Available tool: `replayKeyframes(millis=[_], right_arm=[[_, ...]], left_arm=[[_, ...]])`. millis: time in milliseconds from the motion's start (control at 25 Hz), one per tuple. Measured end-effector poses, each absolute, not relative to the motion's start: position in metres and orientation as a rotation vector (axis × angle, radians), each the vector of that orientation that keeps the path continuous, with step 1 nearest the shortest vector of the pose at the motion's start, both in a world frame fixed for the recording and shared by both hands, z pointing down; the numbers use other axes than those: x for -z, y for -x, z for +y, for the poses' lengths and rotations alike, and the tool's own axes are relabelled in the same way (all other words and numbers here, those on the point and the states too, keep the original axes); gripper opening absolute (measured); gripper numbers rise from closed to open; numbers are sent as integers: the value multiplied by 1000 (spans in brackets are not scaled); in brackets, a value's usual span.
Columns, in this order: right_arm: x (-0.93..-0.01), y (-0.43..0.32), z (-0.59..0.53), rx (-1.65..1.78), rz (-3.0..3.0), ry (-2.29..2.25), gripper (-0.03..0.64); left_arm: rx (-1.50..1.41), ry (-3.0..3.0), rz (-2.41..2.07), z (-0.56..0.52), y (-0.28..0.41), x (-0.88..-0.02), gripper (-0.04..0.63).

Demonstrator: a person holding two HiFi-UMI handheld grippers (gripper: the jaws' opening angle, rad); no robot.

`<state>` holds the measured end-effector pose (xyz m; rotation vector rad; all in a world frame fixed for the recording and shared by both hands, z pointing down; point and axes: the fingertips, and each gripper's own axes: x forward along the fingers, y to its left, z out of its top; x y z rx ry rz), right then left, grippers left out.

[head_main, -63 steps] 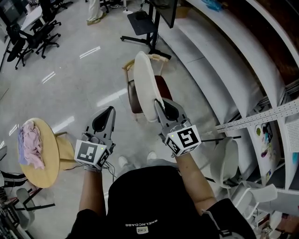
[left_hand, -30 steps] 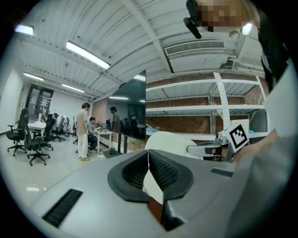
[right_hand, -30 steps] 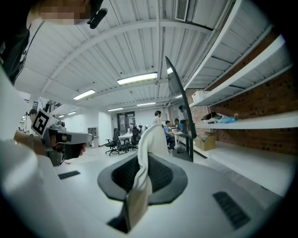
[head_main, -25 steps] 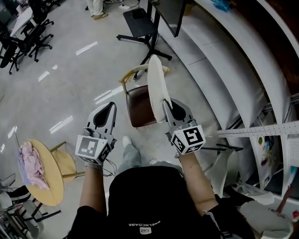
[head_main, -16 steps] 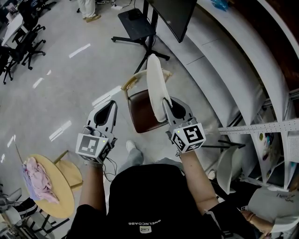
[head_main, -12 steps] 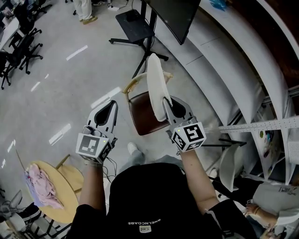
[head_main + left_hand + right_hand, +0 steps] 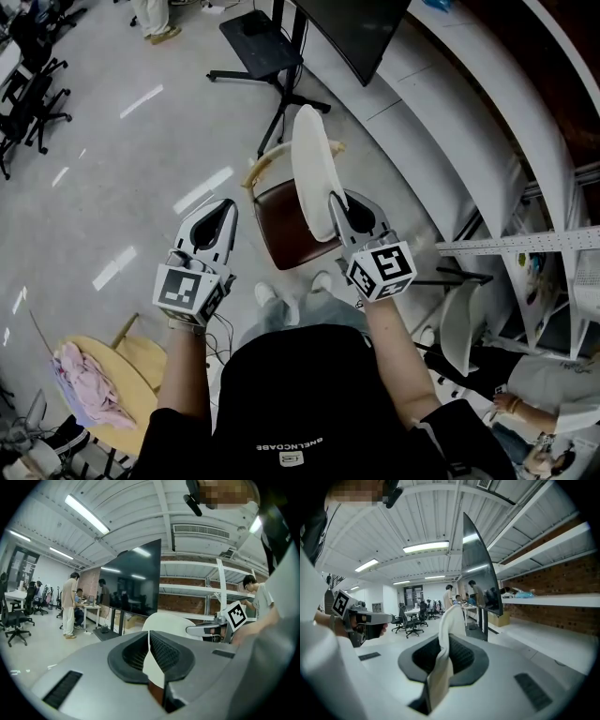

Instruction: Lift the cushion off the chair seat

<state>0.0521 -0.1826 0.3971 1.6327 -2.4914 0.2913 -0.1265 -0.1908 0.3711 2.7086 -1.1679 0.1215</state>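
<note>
White cushion [image 7: 311,173] stands edge-up ahead of the right gripper [image 7: 335,204], whose jaws pinch its rim, apparently to hold it clear of the brown chair seat [image 7: 279,225] below. The left gripper [image 7: 228,211] is closed and empty.

Cream cushion [image 7: 309,173], brown chair seat [image 7: 279,223]

Left hand-held gripper [image 7: 222,208] closed, right [image 7: 337,201] clamped

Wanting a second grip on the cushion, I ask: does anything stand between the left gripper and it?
Nothing visible does. The cushion stands on edge, clamped in the right gripper above the chair seat. The left gripper, shut and empty, is beside it, with only open air between them.
</note>
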Motion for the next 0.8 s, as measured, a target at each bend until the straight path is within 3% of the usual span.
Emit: replayKeyframes(millis=[800], right_arm=[[-501,-183,-177,-475,-2241,-1666,41]], left_arm=[[-246,-2626,-993,-200,36,-453,12]])
